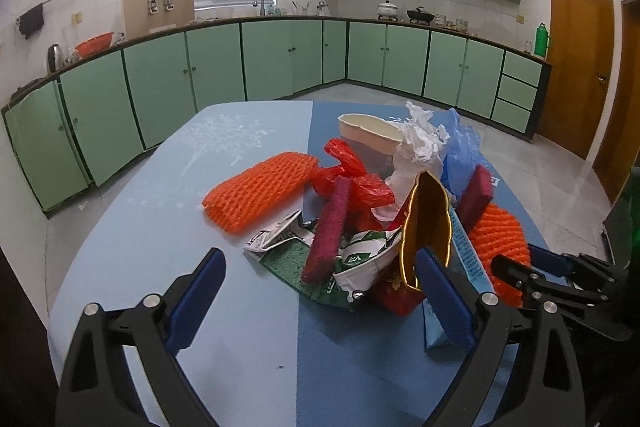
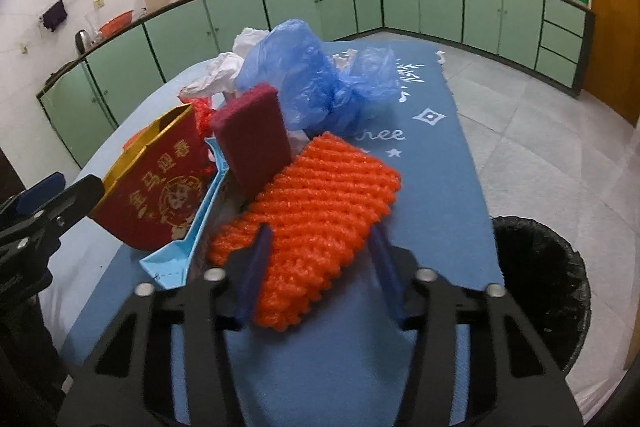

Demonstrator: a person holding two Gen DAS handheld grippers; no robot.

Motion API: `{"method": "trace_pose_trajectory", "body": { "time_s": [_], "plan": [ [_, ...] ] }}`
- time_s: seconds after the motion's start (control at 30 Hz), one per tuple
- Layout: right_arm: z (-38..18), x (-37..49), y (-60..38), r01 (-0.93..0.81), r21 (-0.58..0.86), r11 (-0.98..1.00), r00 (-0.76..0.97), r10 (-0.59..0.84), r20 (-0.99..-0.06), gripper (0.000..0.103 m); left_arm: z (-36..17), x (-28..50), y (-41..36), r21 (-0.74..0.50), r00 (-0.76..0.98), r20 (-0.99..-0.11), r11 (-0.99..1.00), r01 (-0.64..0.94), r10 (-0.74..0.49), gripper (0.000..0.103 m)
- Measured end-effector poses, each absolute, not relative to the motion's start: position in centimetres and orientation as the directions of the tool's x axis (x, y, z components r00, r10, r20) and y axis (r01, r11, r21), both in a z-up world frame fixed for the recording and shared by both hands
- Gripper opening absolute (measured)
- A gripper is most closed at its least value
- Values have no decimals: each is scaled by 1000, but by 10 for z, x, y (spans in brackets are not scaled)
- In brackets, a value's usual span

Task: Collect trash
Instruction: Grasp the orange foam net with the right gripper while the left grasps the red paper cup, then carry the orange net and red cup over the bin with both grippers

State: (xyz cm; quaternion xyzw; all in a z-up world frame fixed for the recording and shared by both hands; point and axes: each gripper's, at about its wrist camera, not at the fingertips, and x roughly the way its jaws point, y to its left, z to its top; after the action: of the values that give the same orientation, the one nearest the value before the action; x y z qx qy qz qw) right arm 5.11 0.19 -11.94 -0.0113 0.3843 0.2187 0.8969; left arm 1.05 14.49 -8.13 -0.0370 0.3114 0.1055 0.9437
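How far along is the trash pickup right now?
Barely started: nothing visibly binned in the black-lined bin. In hand: the right gripper is open around the near orange foam net; the left gripper is open and empty. Left: the whole pile, including the red box and blue bag.

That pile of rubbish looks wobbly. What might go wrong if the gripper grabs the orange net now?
The maroon sponge leans on the orange foam net that the open right gripper straddles, so lifting the net may topple it. The net is soft, so the fingers may slip off. The bin sits below the table edge, so a loose carry could drop trash on the floor.
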Motion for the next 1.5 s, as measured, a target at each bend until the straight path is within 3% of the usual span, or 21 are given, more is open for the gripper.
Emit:
{"method": "trace_pose_trajectory", "body": {
  "time_s": [0.1, 0.17, 0.5, 0.6, 0.77, 0.87, 1.5],
  "plan": [
    [-116, 51, -3, -407, 163, 899, 610, 400, -684, 20, -77, 10, 144, -10, 791, -588, 976, -217, 170, 93],
    [-112, 53, -7, -406, 165, 899, 616, 402, -677, 16, -72, 9, 141, -15, 801, -576, 978, -210, 163, 93],
    [-94, 50, -22, -392, 121, 912, 670, 373, -641, 14, -73, 18, 113, -8, 813, -574, 992, -129, 101, 90],
    [-92, 49, -25, -391, 115, 913, 675, 369, -639, 14, -79, 24, 106, 1, 805, -588, 995, -102, 83, 75],
    [-88, 48, -28, -400, 133, 907, 671, 388, -632, 14, -84, 27, 100, -4, 802, -596, 998, -56, 42, 28],
    [-84, 47, -25, -419, 127, 899, 675, 402, -618, 14, -84, 26, 96, 16, 808, -588, 999, -49, 49, 22],
    [-51, 35, -45, -385, 93, 918, 749, 370, -551, 14, -35, 12, 94, -14, 877, -479, 999, -49, 36, 18]
  ]
}}
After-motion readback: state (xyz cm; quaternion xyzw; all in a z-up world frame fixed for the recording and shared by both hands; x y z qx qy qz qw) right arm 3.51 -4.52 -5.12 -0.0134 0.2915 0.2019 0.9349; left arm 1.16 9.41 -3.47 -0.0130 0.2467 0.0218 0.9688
